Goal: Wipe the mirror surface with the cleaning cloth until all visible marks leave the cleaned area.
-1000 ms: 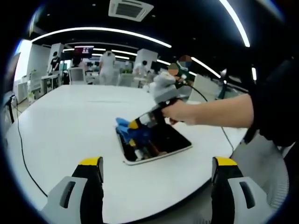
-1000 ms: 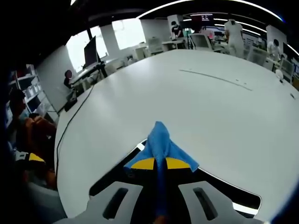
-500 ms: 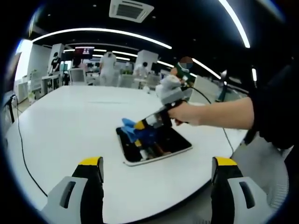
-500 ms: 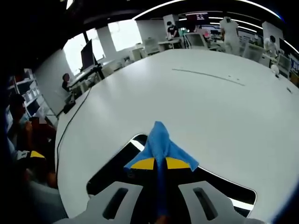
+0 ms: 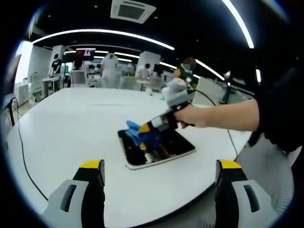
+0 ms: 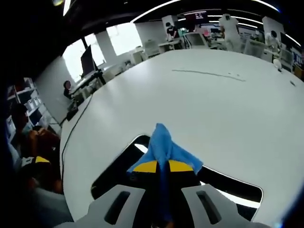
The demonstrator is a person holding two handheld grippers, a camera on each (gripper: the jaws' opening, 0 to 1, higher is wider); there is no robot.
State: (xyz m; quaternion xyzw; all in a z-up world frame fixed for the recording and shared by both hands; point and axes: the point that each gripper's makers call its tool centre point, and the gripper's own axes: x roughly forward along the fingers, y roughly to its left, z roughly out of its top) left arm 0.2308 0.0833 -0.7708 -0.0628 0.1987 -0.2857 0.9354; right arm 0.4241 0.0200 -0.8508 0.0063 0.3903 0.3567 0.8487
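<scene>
Right gripper (image 6: pixel 161 166) pinched tight on blue cloth (image 6: pixel 164 145), pressed on mirror (image 5: pixel 166 153), middle of frame, on white table (image 5: pixel 66 128). Left gripper (image 5: pixel 159 166) wide open, holding nothing, bottom of frame.

Open office around a big white table (image 5: pixel 61 128)

Beyond the table stand desks (image 5: pixel 50 81) and chairs (image 5: pixel 78 76); light strips (image 5: pixel 102 32) and an air vent (image 5: pixel 132 9) overhead; bright windows (image 6: pixel 122 37) behind.
</scene>
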